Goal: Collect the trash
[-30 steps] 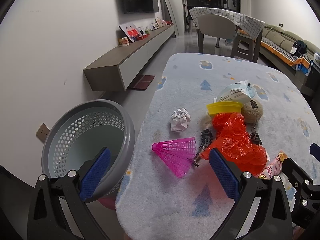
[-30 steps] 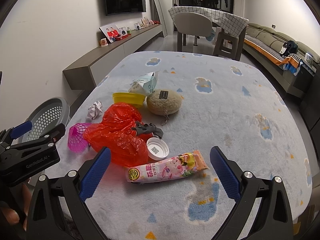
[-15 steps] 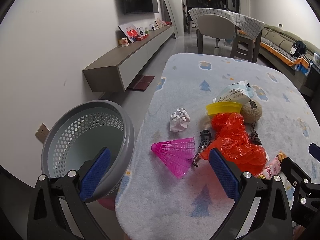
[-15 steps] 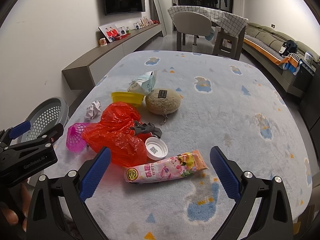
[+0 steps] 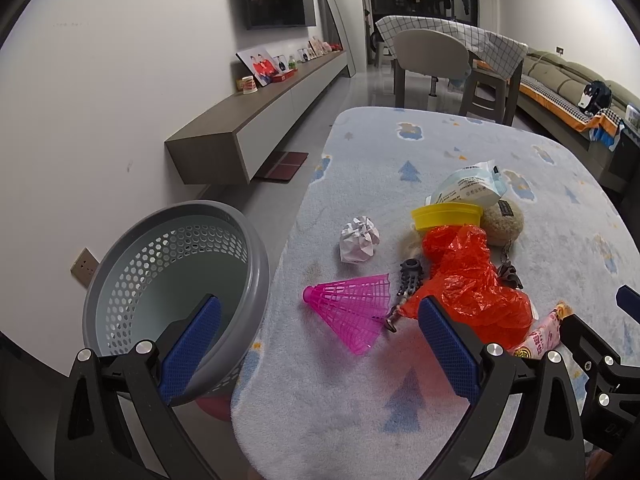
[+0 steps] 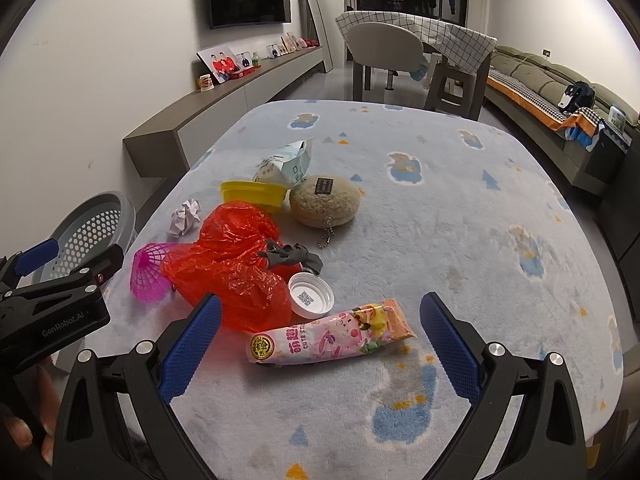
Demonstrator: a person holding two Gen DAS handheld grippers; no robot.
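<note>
Trash lies on a pale blue fleece-covered table: a crumpled red plastic bag, a pink snack wrapper, a white bottle cap, a crumpled paper ball, a pink shuttlecock and a pale blue packet. A grey perforated basket stands beside the table's left edge. My left gripper is open and empty, between the basket and the shuttlecock. My right gripper is open and empty, just short of the snack wrapper.
A yellow bowl, a round beige plush keychain, a grey fabric piece and a black spiked clip lie among the trash. A low wall cabinet, chairs and a sofa stand beyond the table.
Both grippers have drifted very slightly; the right one has edged a little closer to the snack wrapper. Nothing on the table has moved.
</note>
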